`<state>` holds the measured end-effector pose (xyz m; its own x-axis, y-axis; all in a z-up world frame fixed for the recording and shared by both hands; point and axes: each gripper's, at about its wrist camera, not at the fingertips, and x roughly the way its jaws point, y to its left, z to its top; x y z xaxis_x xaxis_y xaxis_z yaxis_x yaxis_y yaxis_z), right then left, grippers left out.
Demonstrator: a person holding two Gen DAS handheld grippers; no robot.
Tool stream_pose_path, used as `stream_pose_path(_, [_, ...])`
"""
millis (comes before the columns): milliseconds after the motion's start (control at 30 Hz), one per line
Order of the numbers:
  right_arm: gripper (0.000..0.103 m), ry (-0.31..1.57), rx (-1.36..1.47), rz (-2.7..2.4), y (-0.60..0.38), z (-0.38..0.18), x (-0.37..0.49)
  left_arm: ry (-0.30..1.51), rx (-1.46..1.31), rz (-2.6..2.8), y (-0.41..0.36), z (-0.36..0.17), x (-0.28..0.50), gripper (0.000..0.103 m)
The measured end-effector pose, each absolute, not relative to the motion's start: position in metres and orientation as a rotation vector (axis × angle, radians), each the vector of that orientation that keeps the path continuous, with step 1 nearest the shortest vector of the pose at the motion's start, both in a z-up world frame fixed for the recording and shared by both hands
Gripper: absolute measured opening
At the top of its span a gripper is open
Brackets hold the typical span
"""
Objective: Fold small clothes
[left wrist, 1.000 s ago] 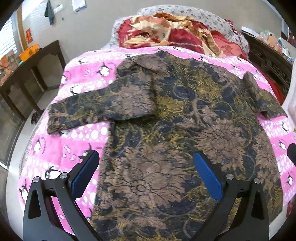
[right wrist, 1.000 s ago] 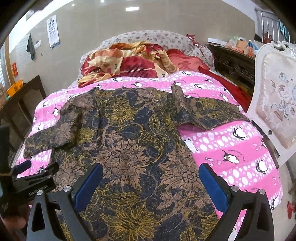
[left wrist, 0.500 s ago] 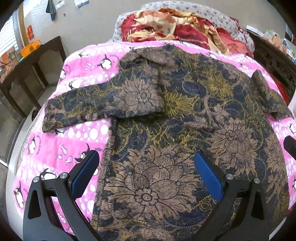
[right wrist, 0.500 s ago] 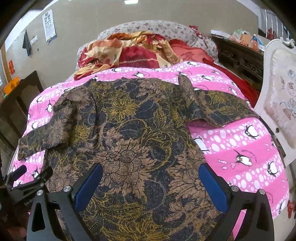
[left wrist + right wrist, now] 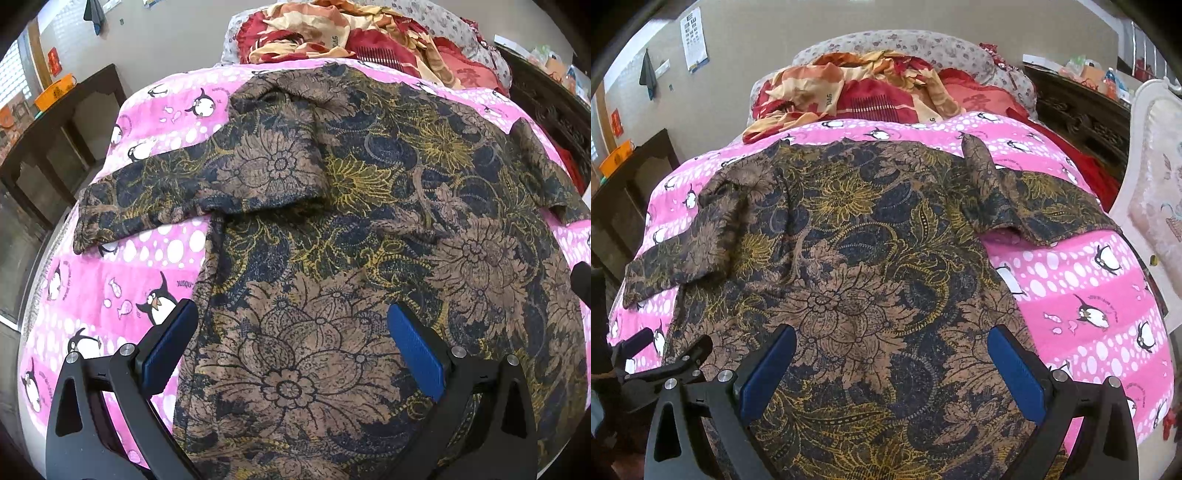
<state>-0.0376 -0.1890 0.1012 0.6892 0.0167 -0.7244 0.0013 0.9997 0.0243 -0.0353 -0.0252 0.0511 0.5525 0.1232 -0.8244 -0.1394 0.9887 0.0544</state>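
A dark floral shirt [image 5: 369,229] in brown, navy and yellow lies spread flat on a pink penguin blanket [image 5: 110,295], collar at the far end. Its left sleeve [image 5: 155,199] sticks out sideways and its right sleeve [image 5: 1034,203] lies out to the right. It also shows in the right wrist view [image 5: 857,280]. My left gripper [image 5: 291,343] is open and empty above the shirt's lower left part. My right gripper [image 5: 894,365] is open and empty above the shirt's lower middle. The left gripper's tip [image 5: 665,354] shows at the left of the right wrist view.
Red and orange bedding [image 5: 857,92] is piled at the head of the bed. A dark wooden table [image 5: 62,122] stands left of the bed. A dark carved cabinet [image 5: 1082,118] and a white upholstered chair [image 5: 1156,184] stand on the right.
Both grippers have moved forward and lower toward the shirt, which now fills more of each view. The shirt has not moved. Both stay open.
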Motion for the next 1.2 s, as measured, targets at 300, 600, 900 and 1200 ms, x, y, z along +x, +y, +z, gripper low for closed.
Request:
stream_pose_path(300, [0.102, 0.787, 0.012, 0.005, -0.184, 0.113, -0.042, 0.968, -0.018, 0.158, -0.025, 0.052, -0.036, 0.103])
stream_pose_path(600, [0.102, 0.749, -0.068, -0.037, -0.176, 0.115, -0.044, 0.970, -0.028, 0.158, -0.024, 0.051, -0.038, 0.103])
stream_pose_path(900, [0.102, 0.751, -0.060, -0.022, -0.175, 0.116, -0.043, 0.957, -0.043, 0.180, -0.016, 0.057, -0.035, 0.103])
stream_pose_path(1200, [0.102, 0.760, -0.063, -0.013, -0.172, 0.112, -0.045, 0.950, -0.023, 0.196, -0.017, 0.058, -0.037, 0.103])
